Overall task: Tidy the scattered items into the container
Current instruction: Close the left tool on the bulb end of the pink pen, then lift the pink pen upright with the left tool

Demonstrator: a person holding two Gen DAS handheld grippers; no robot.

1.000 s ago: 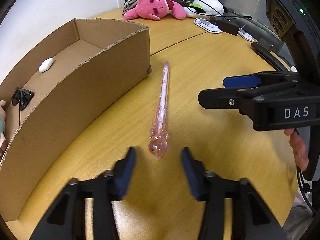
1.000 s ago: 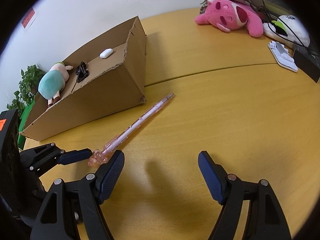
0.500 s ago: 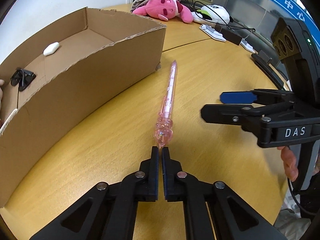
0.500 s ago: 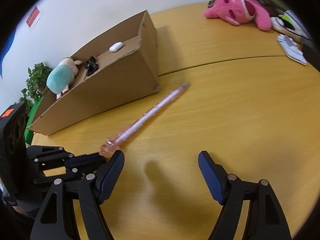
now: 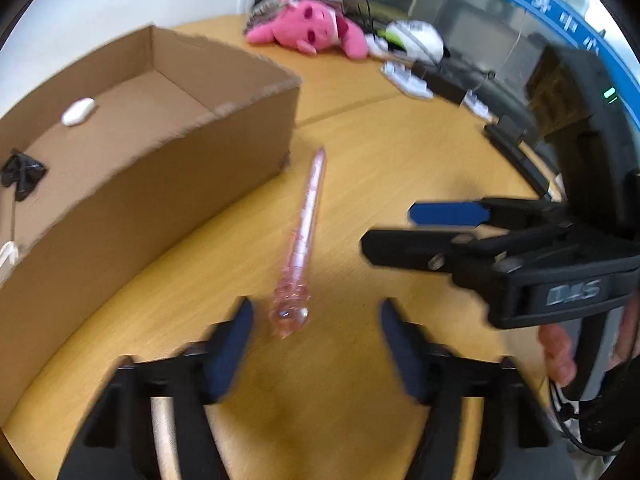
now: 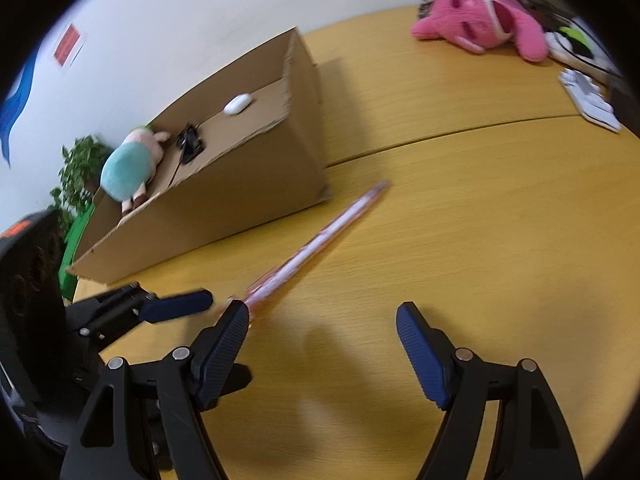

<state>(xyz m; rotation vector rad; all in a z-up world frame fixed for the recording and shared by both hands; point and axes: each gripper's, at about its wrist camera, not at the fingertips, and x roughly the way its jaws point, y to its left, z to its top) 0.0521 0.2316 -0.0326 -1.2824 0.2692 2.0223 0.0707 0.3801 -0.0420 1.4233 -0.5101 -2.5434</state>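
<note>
A long pink see-through wand (image 5: 306,216) lies flat on the wooden table, running away from me beside the cardboard box (image 5: 160,184). My left gripper (image 5: 315,312) hovers at the wand's bulbous near end. Its jaws are opening, the bulb sits just ahead of the left pad, and neither pad touches it. My right gripper (image 6: 323,314) stands open over bare table to the right of the wand (image 6: 320,240), and shows side-on in the left wrist view (image 5: 390,229). The box (image 6: 248,196) holds a teal plush (image 6: 132,168), a black item (image 6: 190,142) and a small white item (image 6: 237,104).
A pink plush (image 5: 312,32), a white plush (image 5: 416,38) and cables lie at the table's far edge. A leafy plant (image 6: 76,168) stands behind the box. The table's curved edge runs close behind my right gripper.
My left gripper's jaws shut just short of the wand's bulb with nothing in them, then opened again. The right gripper stayed open and nearly still.
</note>
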